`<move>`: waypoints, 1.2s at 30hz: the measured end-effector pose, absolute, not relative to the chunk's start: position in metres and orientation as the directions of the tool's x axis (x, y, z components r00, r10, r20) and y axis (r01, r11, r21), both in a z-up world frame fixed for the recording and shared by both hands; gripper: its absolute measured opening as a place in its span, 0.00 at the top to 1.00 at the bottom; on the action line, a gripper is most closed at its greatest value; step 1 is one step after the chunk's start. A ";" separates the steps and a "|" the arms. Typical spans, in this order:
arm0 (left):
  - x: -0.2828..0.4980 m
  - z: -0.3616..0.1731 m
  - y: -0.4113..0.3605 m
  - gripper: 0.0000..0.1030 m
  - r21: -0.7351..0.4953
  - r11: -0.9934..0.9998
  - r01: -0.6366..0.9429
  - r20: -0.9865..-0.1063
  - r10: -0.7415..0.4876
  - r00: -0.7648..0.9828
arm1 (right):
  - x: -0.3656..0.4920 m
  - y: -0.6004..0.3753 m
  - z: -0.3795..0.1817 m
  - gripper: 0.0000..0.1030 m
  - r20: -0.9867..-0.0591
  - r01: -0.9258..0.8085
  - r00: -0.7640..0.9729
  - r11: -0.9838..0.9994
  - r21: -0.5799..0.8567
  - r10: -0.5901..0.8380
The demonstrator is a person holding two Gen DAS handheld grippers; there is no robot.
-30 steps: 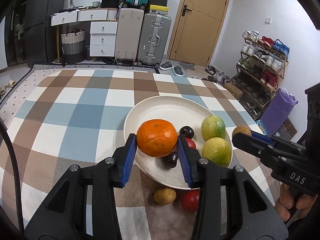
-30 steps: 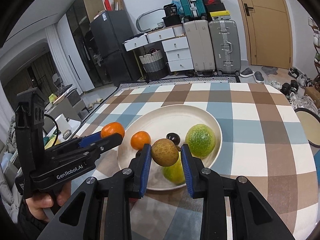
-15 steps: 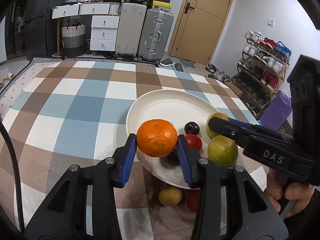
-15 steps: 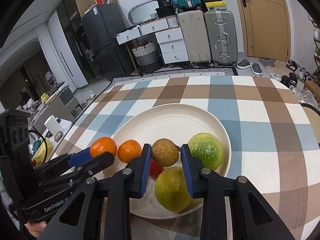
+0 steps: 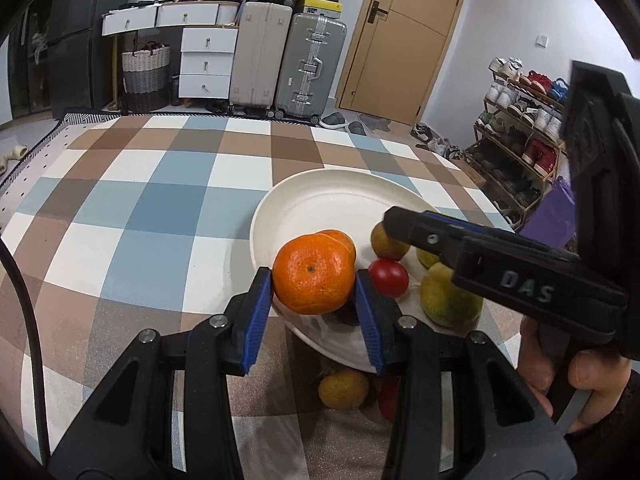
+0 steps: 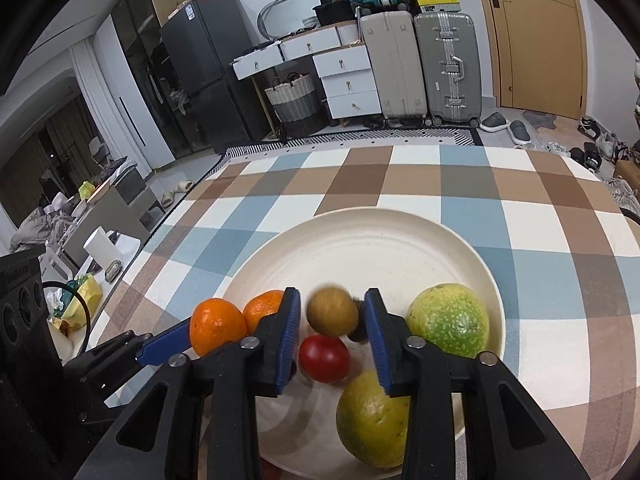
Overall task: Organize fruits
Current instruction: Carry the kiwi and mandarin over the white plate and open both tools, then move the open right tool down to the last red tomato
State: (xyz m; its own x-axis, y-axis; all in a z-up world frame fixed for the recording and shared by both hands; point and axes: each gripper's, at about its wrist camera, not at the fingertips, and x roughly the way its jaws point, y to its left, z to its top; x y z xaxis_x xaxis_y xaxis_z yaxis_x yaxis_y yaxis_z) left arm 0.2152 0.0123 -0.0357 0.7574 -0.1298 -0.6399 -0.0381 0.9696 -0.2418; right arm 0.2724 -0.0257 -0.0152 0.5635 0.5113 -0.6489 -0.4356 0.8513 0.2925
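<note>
A round orange mandarin (image 5: 313,279) is clamped between the blue-padded fingers of the left tool (image 5: 314,304), above the near rim of a wide cream-coloured plate (image 5: 320,196). A second orange mandarin (image 6: 262,310) is seen just behind it, on the plate. The right tool (image 6: 332,330) is held over the plate with its fingers spread; a small brown round fruit (image 6: 332,311), blurred, is seen between the pads, with a gap at each side, and whether it has reached the plate cannot be told. Just below it in the right wrist view lies a red tomato-like fruit (image 6: 324,358), and a small dark fruit (image 6: 358,334) is partly hidden behind the right pad. A large speckled green fruit (image 6: 450,320) and a yellow-green citrus fruit (image 6: 372,420) are also held by the plate. Off the plate, on the bench just beside its near rim, a small yellow-brown fruit (image 5: 343,390) and a red fruit (image 5: 388,398) are seen. The bench is covered by a blue, brown and white checked cloth (image 5: 160,208). Beyond it, two grey suitcases (image 5: 286,64), white drawers (image 5: 206,62), a woven basket (image 5: 145,65), a wooden door (image 5: 404,36) and a shoe rack (image 5: 520,120) are seen.
</note>
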 end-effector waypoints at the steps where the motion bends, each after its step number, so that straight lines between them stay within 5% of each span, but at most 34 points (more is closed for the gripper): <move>1: 0.215 -0.036 0.013 0.63 -0.238 0.970 -0.038 -0.640 -0.127 0.758 | 0.271 -0.029 -0.014 0.50 -0.640 -0.434 0.573 0.852 0.294 0.513; 5: 0.216 -0.035 0.011 0.63 -0.234 0.972 -0.035 -0.642 -0.128 0.756 | 0.263 -0.040 -0.008 0.50 -0.624 -0.433 0.603 0.861 0.268 0.497; 8: 0.215 -0.034 0.010 0.57 -0.225 0.974 -0.037 -0.645 -0.121 0.754 | 0.250 -0.046 -0.005 0.36 -0.619 -0.450 0.618 0.864 0.226 0.484; 12: 0.206 -0.028 0.012 0.32 -0.217 0.975 -0.054 -0.638 -0.100 0.764 | 0.226 -0.059 -0.001 0.10 -0.585 -0.459 0.646 0.862 0.216 0.490; 19: 0.178 -0.018 0.019 0.01 -0.212 0.974 -0.075 -0.616 -0.074 0.785 | 0.210 -0.075 -0.010 0.00 -0.597 -0.428 0.629 0.863 0.269 0.498; 36: 0.132 -0.029 0.029 0.01 -0.192 0.970 -0.147 -0.658 -0.016 0.753 | 0.186 -0.066 -0.020 0.00 -0.654 -0.482 0.539 0.831 0.278 0.531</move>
State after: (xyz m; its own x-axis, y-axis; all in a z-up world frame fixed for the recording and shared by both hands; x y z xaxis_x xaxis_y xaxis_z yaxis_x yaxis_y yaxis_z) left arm 0.1320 0.0291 -0.0290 0.7527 -0.0156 -0.6581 -0.1473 0.9704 -0.1916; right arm 0.1858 -0.0661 -0.0200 0.5387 0.5312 -0.6539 -0.4816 0.8310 0.2783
